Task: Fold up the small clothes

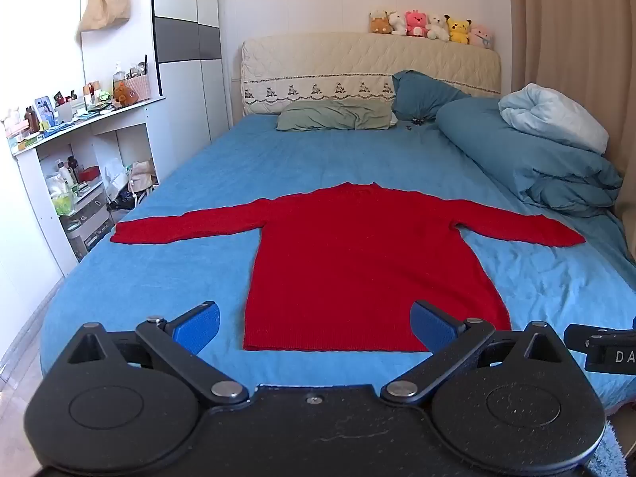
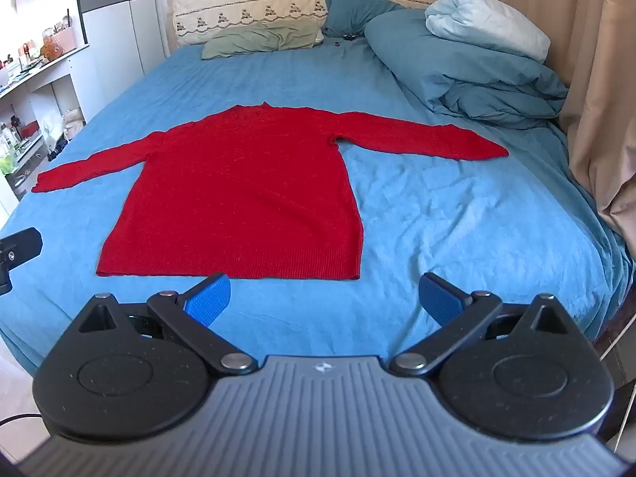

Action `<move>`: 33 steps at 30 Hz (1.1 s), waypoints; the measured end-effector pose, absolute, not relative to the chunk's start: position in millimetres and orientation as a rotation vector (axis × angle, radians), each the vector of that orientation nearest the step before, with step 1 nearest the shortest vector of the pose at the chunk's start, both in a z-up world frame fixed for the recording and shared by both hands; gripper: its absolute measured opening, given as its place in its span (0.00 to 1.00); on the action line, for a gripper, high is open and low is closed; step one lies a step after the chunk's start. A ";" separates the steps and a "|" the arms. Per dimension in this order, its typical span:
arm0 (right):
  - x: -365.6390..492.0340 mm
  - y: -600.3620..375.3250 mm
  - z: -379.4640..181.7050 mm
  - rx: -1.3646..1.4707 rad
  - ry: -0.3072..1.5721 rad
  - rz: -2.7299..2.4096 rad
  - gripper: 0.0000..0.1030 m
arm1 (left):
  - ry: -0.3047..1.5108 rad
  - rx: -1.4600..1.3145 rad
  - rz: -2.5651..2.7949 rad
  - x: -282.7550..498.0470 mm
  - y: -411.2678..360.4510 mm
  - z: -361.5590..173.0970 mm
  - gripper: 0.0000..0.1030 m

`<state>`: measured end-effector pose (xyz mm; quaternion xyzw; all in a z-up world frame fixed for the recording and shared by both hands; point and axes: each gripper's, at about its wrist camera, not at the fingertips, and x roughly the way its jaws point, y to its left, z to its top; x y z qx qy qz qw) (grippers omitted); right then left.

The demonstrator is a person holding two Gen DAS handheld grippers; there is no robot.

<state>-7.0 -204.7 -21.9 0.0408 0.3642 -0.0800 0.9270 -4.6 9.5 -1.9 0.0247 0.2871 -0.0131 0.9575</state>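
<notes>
A red long-sleeved sweater [image 1: 349, 254] [image 2: 242, 187] lies flat on the blue bed sheet [image 1: 167, 278] [image 2: 457, 230], both sleeves spread out sideways and its hem toward me. My left gripper [image 1: 316, 328] hovers over the hem, jaws wide open, nothing between the blue pads [image 1: 198, 326]. My right gripper [image 2: 326, 298] hangs just short of the hem near its right corner, also wide open and empty. A black part of the right gripper shows at the right edge of the left wrist view, and a part of the left gripper at the left edge of the right wrist view.
A bundled blue duvet [image 1: 528, 159] [image 2: 469, 67] with a pale pillow lies along the bed's right side. A green pillow [image 1: 338, 115] and the quilted headboard [image 1: 357, 63] with plush toys are at the far end. White shelves [image 1: 79, 183] with clutter stand left; curtains [image 2: 596, 99] hang right.
</notes>
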 end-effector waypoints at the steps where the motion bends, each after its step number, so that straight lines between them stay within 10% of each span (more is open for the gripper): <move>1: -6.6 -204.8 -22.1 0.089 0.752 -0.162 1.00 | 0.584 0.049 -0.026 -4.2 10.0 -1.5 1.00; 33: -4.6 -202.3 -21.3 0.087 0.746 -0.164 1.00 | 0.584 0.047 -0.024 -2.7 11.5 0.1 1.00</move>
